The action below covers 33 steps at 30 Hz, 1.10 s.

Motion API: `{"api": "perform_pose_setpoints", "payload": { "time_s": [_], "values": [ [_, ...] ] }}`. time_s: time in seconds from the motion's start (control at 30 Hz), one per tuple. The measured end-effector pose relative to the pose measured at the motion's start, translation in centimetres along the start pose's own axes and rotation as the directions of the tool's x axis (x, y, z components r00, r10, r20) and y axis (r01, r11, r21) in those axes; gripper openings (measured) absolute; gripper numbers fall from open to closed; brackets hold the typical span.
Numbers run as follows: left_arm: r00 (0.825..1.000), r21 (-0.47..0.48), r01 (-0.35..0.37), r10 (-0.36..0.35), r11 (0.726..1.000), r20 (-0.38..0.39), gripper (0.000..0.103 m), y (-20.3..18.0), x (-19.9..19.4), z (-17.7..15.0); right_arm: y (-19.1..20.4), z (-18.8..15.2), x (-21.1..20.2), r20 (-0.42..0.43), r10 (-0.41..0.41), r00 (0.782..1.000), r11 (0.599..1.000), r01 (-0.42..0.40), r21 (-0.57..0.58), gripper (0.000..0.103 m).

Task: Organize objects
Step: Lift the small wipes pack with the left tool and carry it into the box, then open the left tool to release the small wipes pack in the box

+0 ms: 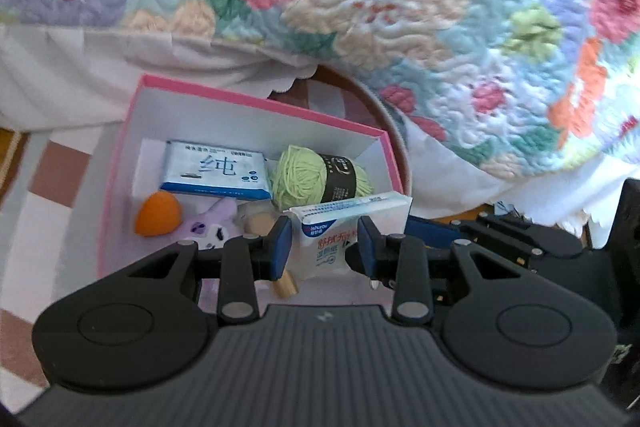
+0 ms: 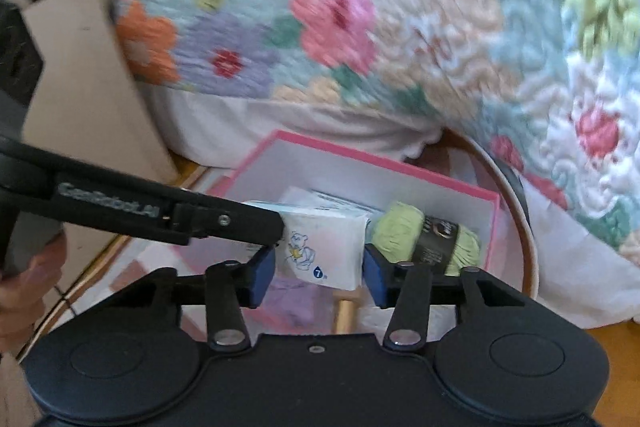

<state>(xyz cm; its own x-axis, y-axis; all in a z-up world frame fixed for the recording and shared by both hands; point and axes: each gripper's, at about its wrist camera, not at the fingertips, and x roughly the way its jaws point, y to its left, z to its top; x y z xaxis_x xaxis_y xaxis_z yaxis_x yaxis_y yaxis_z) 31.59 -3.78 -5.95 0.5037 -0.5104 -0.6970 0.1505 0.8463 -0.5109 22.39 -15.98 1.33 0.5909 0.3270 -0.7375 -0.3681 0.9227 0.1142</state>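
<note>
Both grippers converge on one white tissue pack (image 1: 349, 227) held above the pink box (image 1: 256, 103). The left gripper (image 1: 324, 241) has its blue pads pressed to the pack's sides, grasping it. The right gripper (image 2: 319, 271) brackets the same tissue pack (image 2: 326, 245), its pads at the pack's end faces; whether they press or merely touch cannot be told from this view. The step in hand appears to be placing this pack into the box, possibly by a transfer between grippers. The next move calls for one gripper to let go cleanly, then lowering the pack into the free space near the front wall without crushing the contents. Already in the box: a blue-and-white wipes pack (image 1: 216, 173) bearing the large character "纯", a green yarn skein (image 1: 320, 177) with a black band, an orange sponge egg (image 1: 157, 214) and a purple plush toy (image 1: 212, 225). The held pack shows red Chinese lettering, largely unreadable, a bear drawing and a "7" badge.
</note>
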Motion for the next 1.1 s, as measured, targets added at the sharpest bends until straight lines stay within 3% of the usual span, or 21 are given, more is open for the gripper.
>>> {"api": "perform_pose_setpoints", "payload": {
  "time_s": [0.23,0.5,0.73,0.87,0.97,1.1],
  "values": [
    [0.998,-0.018,0.001,-0.002,1.000,-0.059,0.033,0.8,5.4,0.1,-2.9,-0.2,4.5,-0.098,-0.050,0.994,0.996,0.057,0.064,0.048],
    [0.993,-0.078,0.014,-0.024,0.997,-0.120,0.033,2.4,9.7,-0.5,-3.3,-1.5,7.4,-0.162,-0.145,0.976,0.989,0.150,0.016,0.048],
    [0.992,-0.040,-0.044,0.040,0.998,-0.118,0.033,1.6,11.0,-0.5,-2.8,-1.8,8.9,-0.187,-0.233,0.954,0.972,0.221,-0.083,0.047],
    [0.992,0.015,-0.088,0.089,0.996,-0.084,0.040,0.4,9.6,-0.7,-2.5,-1.7,7.6,-0.123,-0.278,0.953,0.957,0.263,-0.121,0.051],
    [0.991,0.042,-0.098,0.101,0.994,-0.085,0.041,-0.2,7.8,-0.9,-2.7,-2.1,5.8,-0.075,-0.231,0.970,0.972,0.226,-0.068,0.052],
    [0.978,0.114,-0.169,0.180,0.979,-0.103,0.043,-1.2,5.5,-1.6,-3.3,-3.5,3.4,-0.008,-0.160,0.987,0.985,0.160,0.064,0.053]
  ]
}}
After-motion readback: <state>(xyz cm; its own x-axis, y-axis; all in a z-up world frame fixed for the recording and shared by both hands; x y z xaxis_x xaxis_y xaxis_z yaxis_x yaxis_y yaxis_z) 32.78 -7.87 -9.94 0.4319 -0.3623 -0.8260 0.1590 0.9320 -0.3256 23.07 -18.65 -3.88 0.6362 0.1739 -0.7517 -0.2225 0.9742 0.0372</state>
